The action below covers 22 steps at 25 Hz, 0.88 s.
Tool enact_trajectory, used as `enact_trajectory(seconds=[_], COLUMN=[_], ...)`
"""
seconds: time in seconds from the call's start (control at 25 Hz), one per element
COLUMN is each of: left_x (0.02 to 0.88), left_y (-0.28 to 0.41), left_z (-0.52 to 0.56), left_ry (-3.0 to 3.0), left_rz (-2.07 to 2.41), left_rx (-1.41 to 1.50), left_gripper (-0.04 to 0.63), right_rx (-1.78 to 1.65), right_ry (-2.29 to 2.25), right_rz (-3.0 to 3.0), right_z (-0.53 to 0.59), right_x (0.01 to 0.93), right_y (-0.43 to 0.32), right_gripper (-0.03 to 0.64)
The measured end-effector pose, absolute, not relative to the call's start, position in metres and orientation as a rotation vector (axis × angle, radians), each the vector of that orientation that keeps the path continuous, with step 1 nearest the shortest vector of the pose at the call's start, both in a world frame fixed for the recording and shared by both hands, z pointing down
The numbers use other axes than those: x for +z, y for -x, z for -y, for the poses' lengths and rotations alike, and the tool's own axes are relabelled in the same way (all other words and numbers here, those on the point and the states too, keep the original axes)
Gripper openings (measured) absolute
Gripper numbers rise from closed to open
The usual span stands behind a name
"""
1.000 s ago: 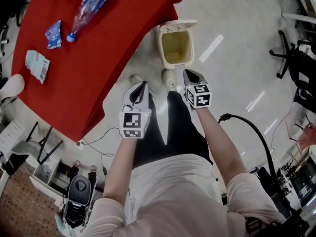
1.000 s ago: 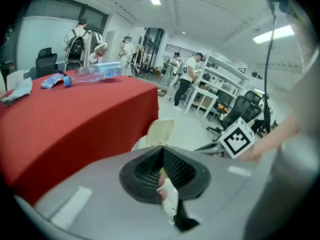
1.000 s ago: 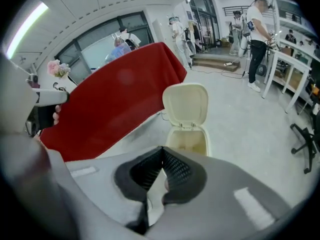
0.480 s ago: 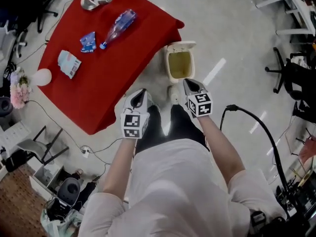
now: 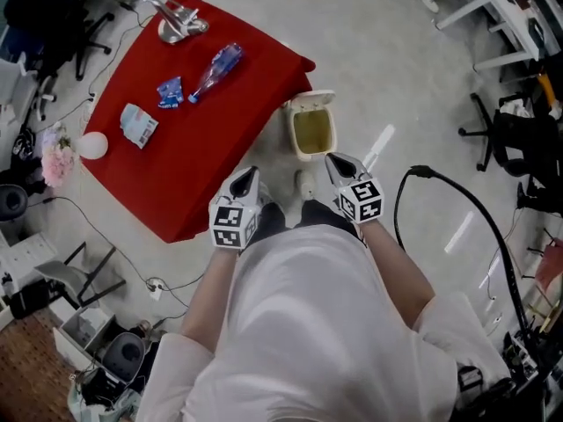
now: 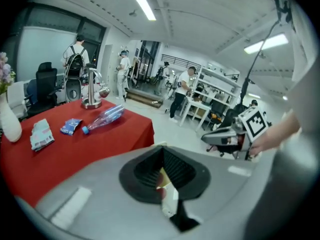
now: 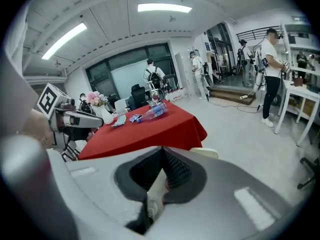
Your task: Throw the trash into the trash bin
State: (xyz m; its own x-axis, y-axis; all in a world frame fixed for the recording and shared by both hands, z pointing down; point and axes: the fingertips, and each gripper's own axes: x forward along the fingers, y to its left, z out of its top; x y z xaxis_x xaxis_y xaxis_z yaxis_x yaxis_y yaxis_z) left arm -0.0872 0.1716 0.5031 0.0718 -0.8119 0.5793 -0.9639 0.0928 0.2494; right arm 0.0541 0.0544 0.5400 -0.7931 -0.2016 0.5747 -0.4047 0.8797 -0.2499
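Both the left gripper (image 5: 249,177) and the right gripper (image 5: 334,160) are clenched shut on nothing. The open trash bin (image 5: 294,135) stands on the floor just beside a corner of the red table (image 5: 202,156). A plastic bottle (image 5: 215,69), blue wrapper (image 5: 169,91) and packet (image 5: 139,124) lie on the table.

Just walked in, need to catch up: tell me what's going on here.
A person stands by a red table with a gripper in each hand. The left gripper and right gripper are both shut, with no trash visibly held. A bottle, a blue wrapper and a pale packet lie on the table. The bin stands open on the floor beside it.
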Motion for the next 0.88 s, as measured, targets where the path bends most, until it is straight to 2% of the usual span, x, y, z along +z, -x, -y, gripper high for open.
enact_trajectory(seconds=[0.88], left_x=[0.473], left_y=[0.066], left_z=[-0.160], left_ry=[-1.796], left_rz=[1.816], left_rx=[0.315], left_gripper=[0.005], right_rx=[0.437], right_ry=[-0.357], right_rz=[2.570], right_z=[-0.049], right_x=[0.499], right_y=[-0.059], right_gripper=[0.000])
